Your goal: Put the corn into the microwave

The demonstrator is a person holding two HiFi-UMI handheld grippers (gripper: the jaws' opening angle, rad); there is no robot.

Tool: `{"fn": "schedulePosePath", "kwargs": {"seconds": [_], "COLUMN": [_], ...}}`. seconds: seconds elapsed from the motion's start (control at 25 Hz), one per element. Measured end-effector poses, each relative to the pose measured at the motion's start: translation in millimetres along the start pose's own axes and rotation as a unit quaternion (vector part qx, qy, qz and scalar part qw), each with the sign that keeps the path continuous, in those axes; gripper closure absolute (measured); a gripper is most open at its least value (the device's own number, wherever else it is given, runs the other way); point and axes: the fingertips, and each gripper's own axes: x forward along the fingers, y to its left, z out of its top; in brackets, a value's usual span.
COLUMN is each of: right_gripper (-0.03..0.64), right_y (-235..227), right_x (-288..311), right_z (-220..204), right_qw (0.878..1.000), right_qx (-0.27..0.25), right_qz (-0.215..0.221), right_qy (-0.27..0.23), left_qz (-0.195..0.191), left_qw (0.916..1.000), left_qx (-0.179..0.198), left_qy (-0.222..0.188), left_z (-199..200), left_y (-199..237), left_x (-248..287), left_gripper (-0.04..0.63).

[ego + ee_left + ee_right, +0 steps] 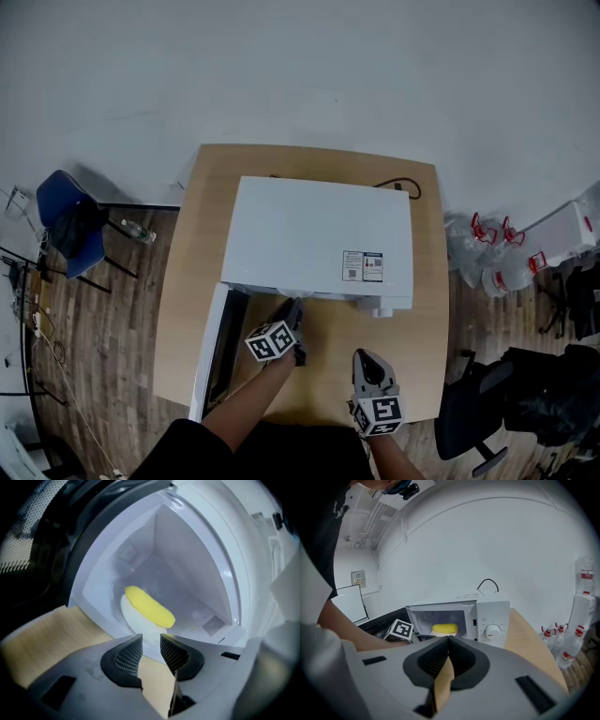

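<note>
Right tool (449, 640) with jaws together, left tool (151, 643) with jaws apart and empty, before corn (149, 605) inside open microwave (319, 234)

- corn (149, 606): yellow
- plate (133, 618): white
- microwave (319, 234): white
- counter (202, 281): pale wood grain
- floor (103, 319): brown planks
- chair (66, 225): blue
- left hand-held gripper (151, 639): grey, with black mesh-patterned pads (129, 657)

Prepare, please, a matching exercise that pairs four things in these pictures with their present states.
Things:
1. corn
2. microwave door
3. left gripper
4. right gripper

States:
A. jaws together
B. swung open
C. jaws apart, nothing between them
D. on a white plate inside the microwave

Pairs: 1-D, 2-B, 3-C, 4-A.
</note>
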Motion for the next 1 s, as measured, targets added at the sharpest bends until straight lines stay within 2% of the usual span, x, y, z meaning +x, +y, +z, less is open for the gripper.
{"fn": "schedulePosePath", "kwargs": {"seconds": [0.12,0.2,0.6,0.8,1.0], "right_gripper": [0.557,0.557,0.557,0.557,0.557], "right_y": [-1,-2,-8,-9,-13], "right_x": [-1,-2,0,5,7], "right_z": [0,0,-5,-4,-2], "right_qw": [1.0,1.0,1.0,1.0,1.0], "right_qx": [0.0,0.0,0.011,0.016,0.013], "right_qz": [-0.002,-0.004,-0.007,-0.002,-0.003], "right_qy": [0.001,0.0,0.007,0.007,0.007], "left_qz": [0.011,0.014,0.022,0.02,0.02], "left_qw": [0.9967,0.9948,0.9936,0.9948,0.9896], "left_qx": [0.08,0.1,0.11,0.097,0.139], "left_qy": [0.012,0.013,0.017,0.025,0.031], "left_z": [0,1,10,12,16], "left_y": [-4,-4,-5,-8,-9], "left_x": [4,7,22,31,40], "left_gripper": [0.5,0.5,0.5,0.5,0.5]}}
